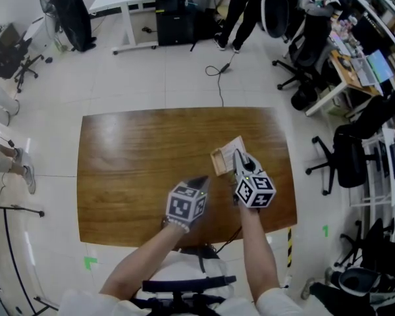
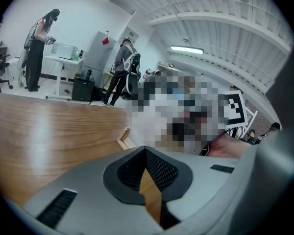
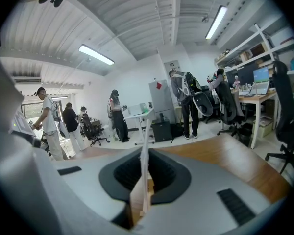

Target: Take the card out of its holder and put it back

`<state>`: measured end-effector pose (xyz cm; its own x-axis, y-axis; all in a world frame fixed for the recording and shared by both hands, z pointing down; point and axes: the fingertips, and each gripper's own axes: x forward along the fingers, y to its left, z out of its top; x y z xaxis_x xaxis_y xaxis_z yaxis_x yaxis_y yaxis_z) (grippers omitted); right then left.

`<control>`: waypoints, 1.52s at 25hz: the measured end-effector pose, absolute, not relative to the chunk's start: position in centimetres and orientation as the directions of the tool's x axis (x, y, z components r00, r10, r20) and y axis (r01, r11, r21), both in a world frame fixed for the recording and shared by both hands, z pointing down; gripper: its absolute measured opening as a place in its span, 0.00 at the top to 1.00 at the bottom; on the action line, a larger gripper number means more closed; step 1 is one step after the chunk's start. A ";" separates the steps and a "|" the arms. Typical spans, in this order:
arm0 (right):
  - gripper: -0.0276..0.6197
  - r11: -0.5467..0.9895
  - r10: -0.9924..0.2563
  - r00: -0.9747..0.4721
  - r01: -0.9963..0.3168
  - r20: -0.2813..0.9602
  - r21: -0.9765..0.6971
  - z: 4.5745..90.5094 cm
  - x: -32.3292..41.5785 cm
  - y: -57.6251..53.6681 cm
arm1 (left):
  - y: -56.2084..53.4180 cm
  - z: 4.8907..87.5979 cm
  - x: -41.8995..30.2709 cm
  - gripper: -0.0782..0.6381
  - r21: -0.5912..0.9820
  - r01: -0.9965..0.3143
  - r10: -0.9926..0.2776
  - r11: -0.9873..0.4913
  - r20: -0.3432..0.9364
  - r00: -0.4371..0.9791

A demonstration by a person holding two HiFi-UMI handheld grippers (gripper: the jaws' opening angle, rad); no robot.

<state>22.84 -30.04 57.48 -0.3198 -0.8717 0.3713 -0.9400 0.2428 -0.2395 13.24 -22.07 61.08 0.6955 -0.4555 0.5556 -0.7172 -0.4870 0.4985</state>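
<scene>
In the head view a small wooden holder [image 1: 218, 161] sits on the brown table [image 1: 131, 157], right of centre. My right gripper [image 1: 239, 157] is just above it, shut on a pale card [image 1: 232, 146] that tilts up away from the holder. In the right gripper view the card [image 3: 147, 131] shows edge-on, pinched between the dark pads [image 3: 161, 173] of that gripper [image 3: 144, 153]. My left gripper [image 1: 199, 182] hovers nearer me, left of the holder, its jaws together and holding nothing. The left gripper view shows those jaws [image 2: 146, 153] shut, with the holder [image 2: 122, 140] beyond on the table.
Black office chairs [image 1: 345, 157] stand off the table's right side beside desks with monitors. A black cable [image 1: 218, 78] lies on the tiled floor beyond the far edge. People stand at the far end of the room [image 1: 240, 12], near a white desk [image 1: 128, 5].
</scene>
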 end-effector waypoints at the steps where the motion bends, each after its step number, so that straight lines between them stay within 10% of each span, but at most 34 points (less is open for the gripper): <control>1: 0.93 0.242 -0.874 -0.320 -0.939 0.365 -0.244 57.1 22.9 -29.9 | -22.0 61.0 13.3 0.90 0.498 -0.717 -0.457 -0.488 0.554 0.696; 38: 0.93 0.094 -0.928 -0.192 -0.950 0.320 -0.297 50.5 25.1 -10.0 | -17.3 53.6 11.8 0.90 0.357 -0.749 -0.592 -0.559 0.461 0.661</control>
<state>25.14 -10.05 50.48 -0.1919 -0.9278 0.3200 -0.9501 0.0940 -0.2973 11.76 -17.26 53.58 0.6613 -0.5917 0.4611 -0.7487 -0.5586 0.3570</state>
